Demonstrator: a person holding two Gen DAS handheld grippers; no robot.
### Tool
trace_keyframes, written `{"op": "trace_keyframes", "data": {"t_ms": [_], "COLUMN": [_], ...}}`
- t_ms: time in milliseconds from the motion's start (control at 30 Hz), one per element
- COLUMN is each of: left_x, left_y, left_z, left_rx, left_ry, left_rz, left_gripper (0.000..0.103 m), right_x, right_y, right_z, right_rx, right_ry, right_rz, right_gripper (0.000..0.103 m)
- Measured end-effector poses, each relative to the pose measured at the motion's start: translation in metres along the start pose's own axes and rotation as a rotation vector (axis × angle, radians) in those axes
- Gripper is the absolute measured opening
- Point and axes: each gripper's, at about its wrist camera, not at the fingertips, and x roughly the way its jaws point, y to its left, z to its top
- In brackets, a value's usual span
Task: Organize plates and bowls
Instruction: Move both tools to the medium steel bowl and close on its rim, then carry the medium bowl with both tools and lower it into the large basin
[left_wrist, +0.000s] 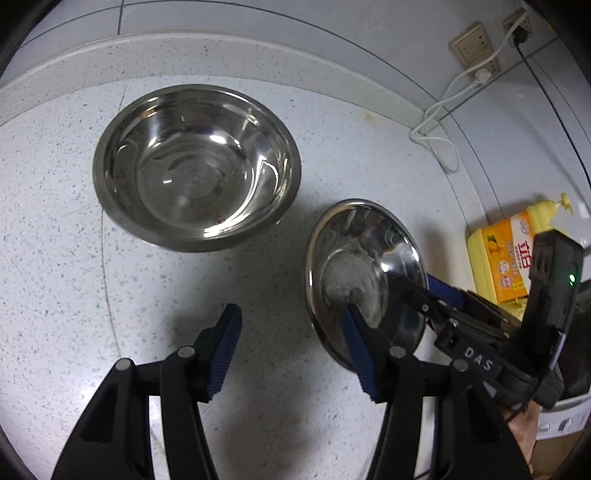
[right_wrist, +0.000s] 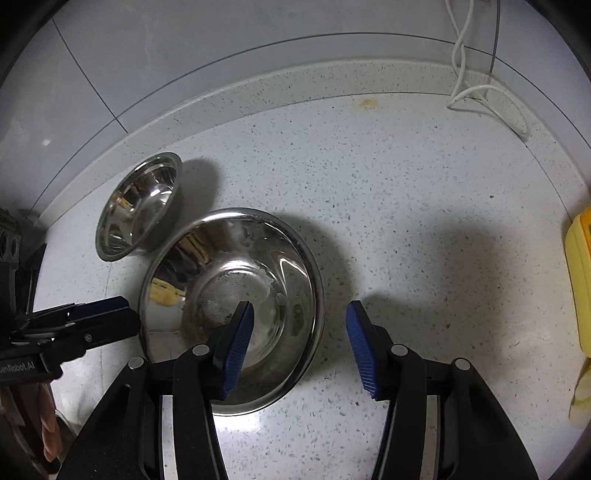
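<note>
1. Both grippers have their blue fingers spread apart, and nothing is squeezed between them.
2. Left gripper hangs over the counter. One of its fingers shows in front of the plate's near edge; I cannot tell if it touches.
3. Right gripper has one finger over the plate and the other finger outside the rim, so the rim sits between them. The pads do not press on it.
4. In the left view, the right gripper reaches in from the right, with one finger over the plate and one behind it.
5. That plate is shiny metal and lies flat on the counter, with whitish smears in its middle.
6. Just beside it, farther back and to the left, sits a shiny metal bowl, open side up.
7. At the right edge stands a yellow soap bottle.
8. White cable lies at the back by the wall.
9. Two wall sockets are up in the corner.
</note>
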Motion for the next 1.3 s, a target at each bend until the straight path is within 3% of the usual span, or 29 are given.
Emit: {"op": "trace_keyframes", "data": {"t_ms": [100,167,300,367,433,467,700,967,1300], "left_x": [0.008,0.011,0.013,0.016,0.021,0.022,0.008,-0.034,-0.072], "left_y": [0.000,0.003,0.006,0.007,0.007,0.007,0.005,-0.003,-0.003], "left_z": [0.003,0.007,0.010,0.010,0.008,0.007,-0.007,-0.047,-0.093], "left_rx": [-0.039,-0.074,-0.089,-0.087,-0.085,-0.083,-0.095,-0.113,-0.072], "left_ry": [0.004,-0.009,-0.029,-0.011,0.014,0.020,0.024,0.022,-0.013], "left_rz": [-0.015,-0.047,-0.085,-0.107,-0.126,-0.140,-0.202,-0.293,-0.270], "left_gripper": [0.055,0.053,0.051,0.026,0.009,0.007,0.006,0.006,0.006], "right_x": [0.000,-0.001,0.001,0.001,0.001,0.002,-0.007,-0.052,-0.100], "right_y": [-0.002,-0.004,-0.004,-0.004,-0.005,-0.005,0.000,0.007,0.040], "right_z": [0.000,0.001,0.002,0.003,0.002,0.002,-0.008,-0.035,-0.084], "right_rx": [0.011,0.017,0.022,0.024,0.026,0.024,0.014,0.006,-0.066], "right_ry": [-0.006,-0.009,-0.005,-0.007,-0.004,-0.002,-0.006,-0.053,-0.068], "right_rz": [0.005,0.007,0.006,0.015,0.016,0.014,0.018,0.031,0.032], "right_gripper": [0.037,0.029,0.027,0.018,0.017,0.014,0.013,0.013,0.013]}}
